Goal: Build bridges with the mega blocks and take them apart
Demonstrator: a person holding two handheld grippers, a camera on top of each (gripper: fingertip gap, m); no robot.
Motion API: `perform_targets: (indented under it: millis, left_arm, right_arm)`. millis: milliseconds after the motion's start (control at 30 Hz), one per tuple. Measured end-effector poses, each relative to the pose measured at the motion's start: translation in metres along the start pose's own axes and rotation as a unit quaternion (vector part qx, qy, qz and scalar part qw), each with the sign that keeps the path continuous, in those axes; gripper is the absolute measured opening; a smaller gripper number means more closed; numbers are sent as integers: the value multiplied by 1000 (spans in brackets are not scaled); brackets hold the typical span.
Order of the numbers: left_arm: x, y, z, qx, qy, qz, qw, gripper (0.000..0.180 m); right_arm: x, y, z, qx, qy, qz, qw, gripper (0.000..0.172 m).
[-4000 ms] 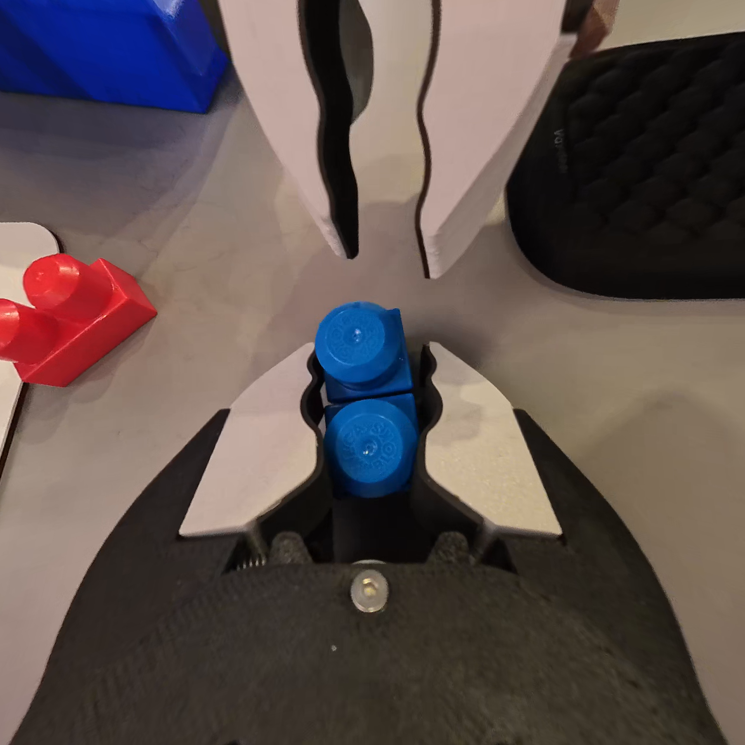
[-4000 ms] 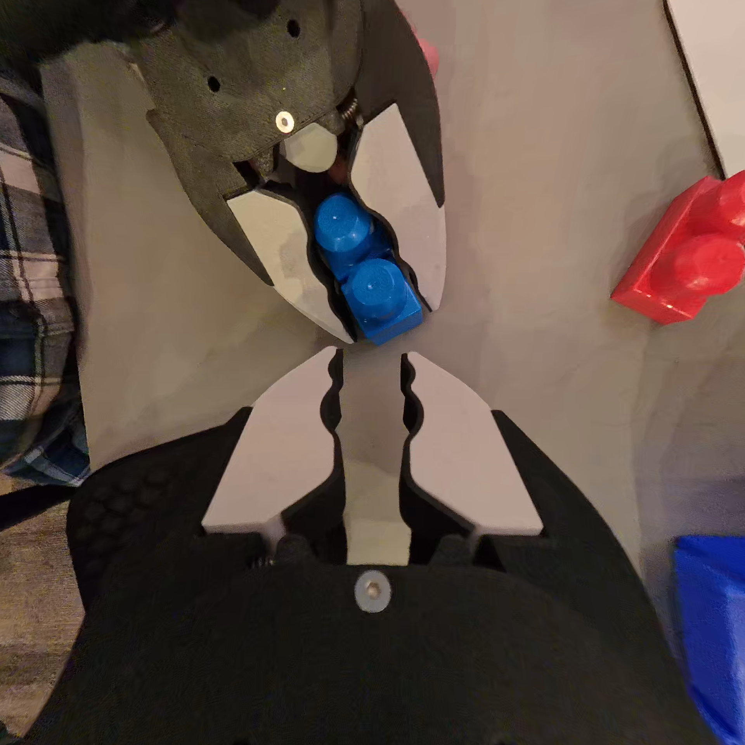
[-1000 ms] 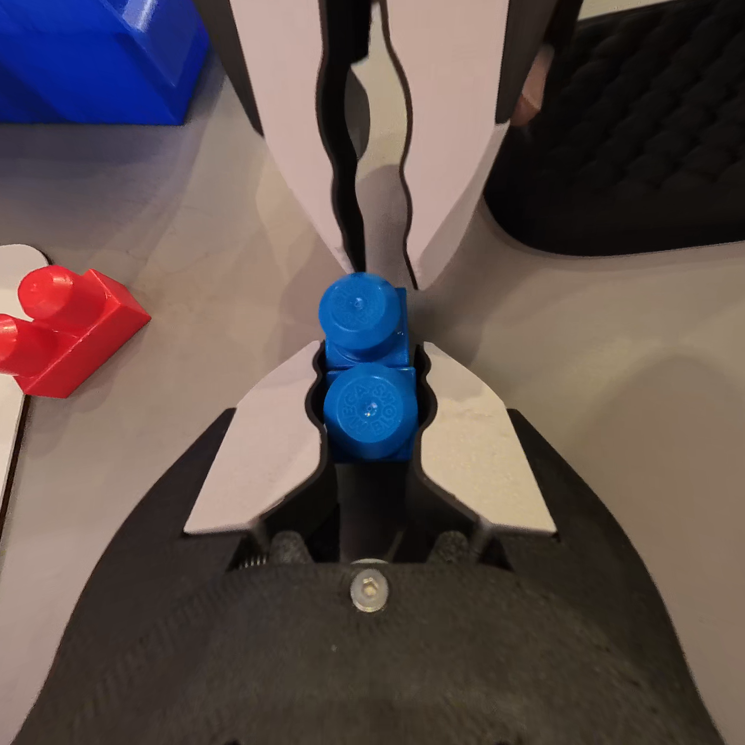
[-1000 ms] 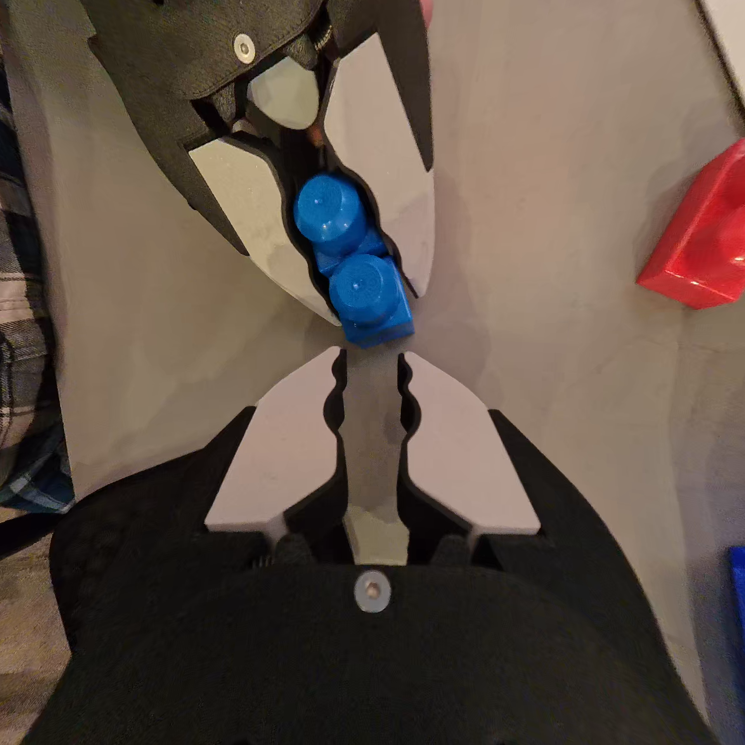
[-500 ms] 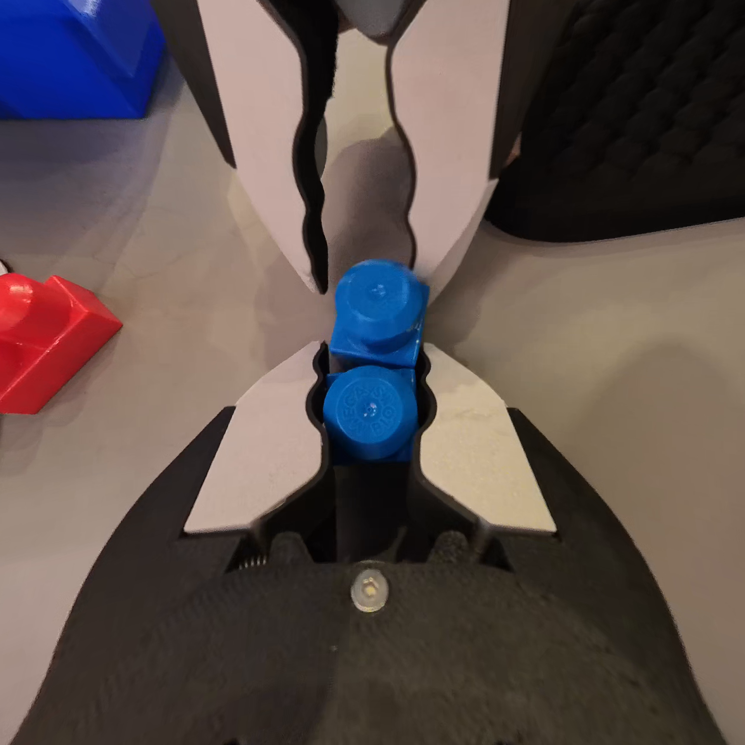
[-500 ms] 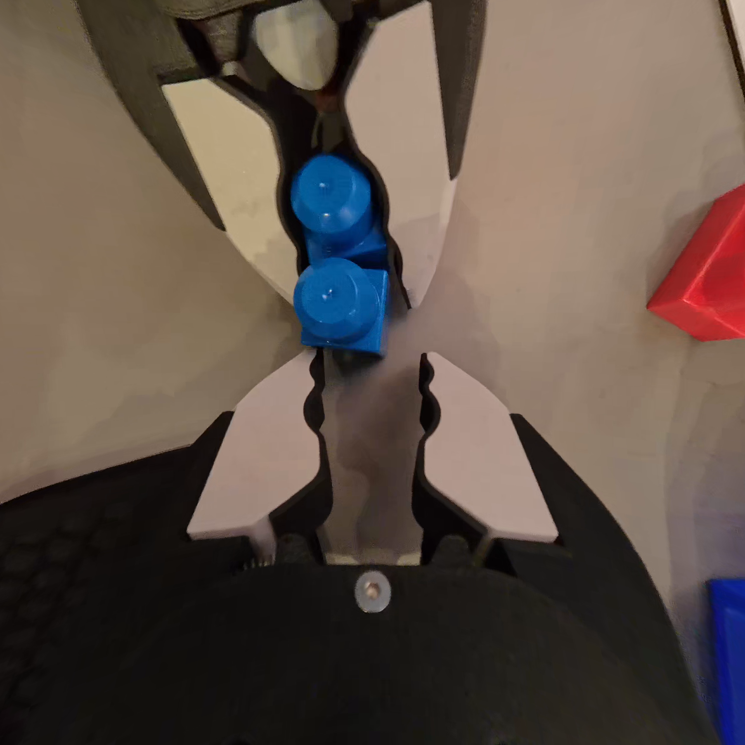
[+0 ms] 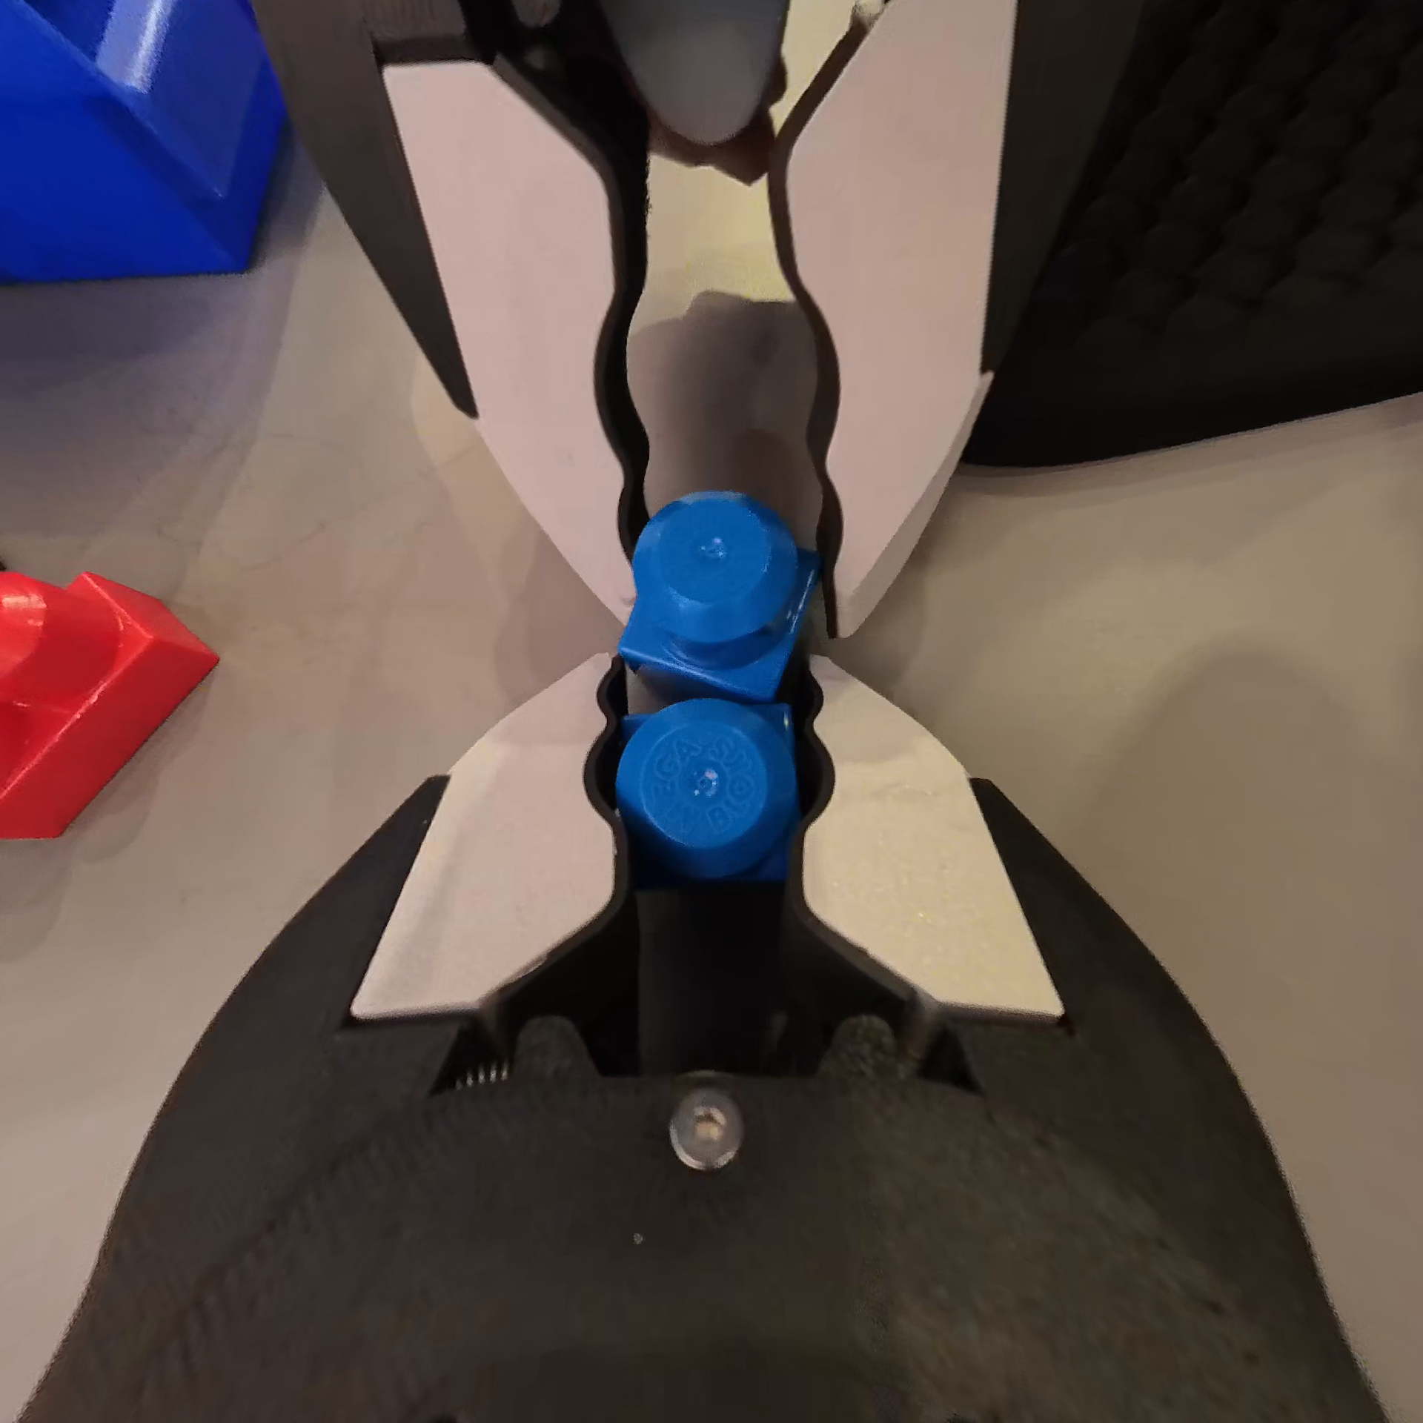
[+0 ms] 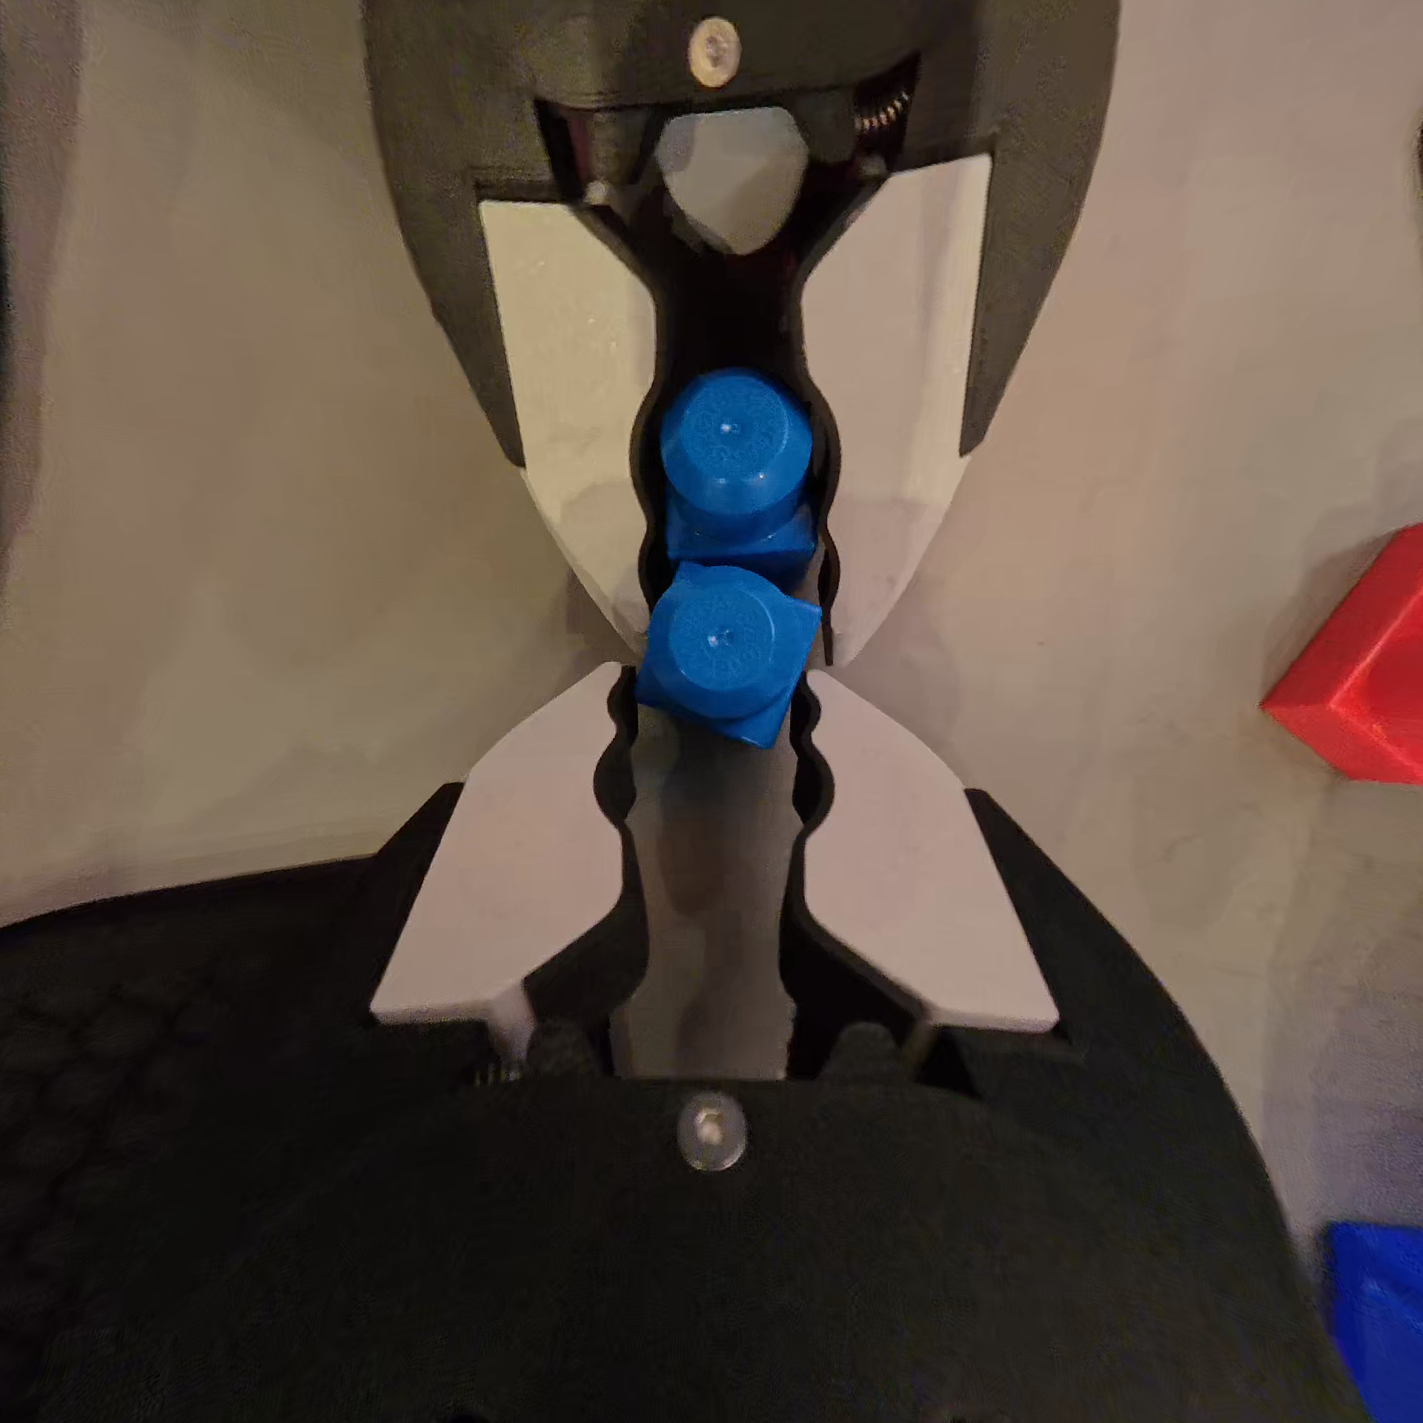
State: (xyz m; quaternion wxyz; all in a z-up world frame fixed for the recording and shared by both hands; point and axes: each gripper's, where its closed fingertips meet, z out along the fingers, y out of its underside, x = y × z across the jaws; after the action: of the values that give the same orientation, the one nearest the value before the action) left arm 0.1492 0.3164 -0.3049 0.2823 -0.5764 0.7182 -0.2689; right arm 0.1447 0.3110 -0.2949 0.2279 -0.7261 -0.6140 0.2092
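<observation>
Two small blue single-stud blocks stand side by side on the grey table, studs towards the cameras. My left gripper (image 7: pixel 712 674) is shut on the nearer blue block (image 7: pixel 704 793), which sits deep between its pads. The other blue block (image 7: pixel 720 593) is turned askew beyond the left fingertips. My right gripper (image 8: pixel 720 681) faces the left one tip to tip and is shut on this askew block (image 8: pixel 724 662) at its very fingertips. In the left wrist view the right gripper (image 7: pixel 730 620) comes in from the top. In the right wrist view the left gripper (image 8: pixel 735 647) holds its block (image 8: pixel 731 462).
A red two-stud block (image 7: pixel 85 693) lies left of the grippers; it also shows in the right wrist view (image 8: pixel 1363 678). A large blue block (image 7: pixel 115 154) is at the far left. A black quilted pad (image 7: pixel 1232 231) lies at the far right.
The right gripper moved in towards the left one, opened wider, then closed round the far blue block. That block turned askew. The left gripper kept its hold.
</observation>
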Motion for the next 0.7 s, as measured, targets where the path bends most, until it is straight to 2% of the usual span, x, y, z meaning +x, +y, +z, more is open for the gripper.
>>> perform_targets:
  millis: [200,433,600,667,700]
  left_arm:
    - [13,-21,-22,62,66,1,996,41]
    - [12,-51,-62,138,127,-56,981,40]
    - [2,-76,-103,266,166,-125,941,40]
    - [2,-87,-123,324,190,-137,916,40]
    - [-1,-90,-128,335,186,-143,913,40]
  right_arm:
    - [-14,-23,-21,72,-59,-13,996,39]
    - [-17,-57,-52,143,-74,0,987,39]
    - [-14,-68,-73,204,-57,38,977,39]
    - [-18,-69,-72,207,-56,42,976,39]
    - [-19,-71,-70,204,-54,44,976,39]
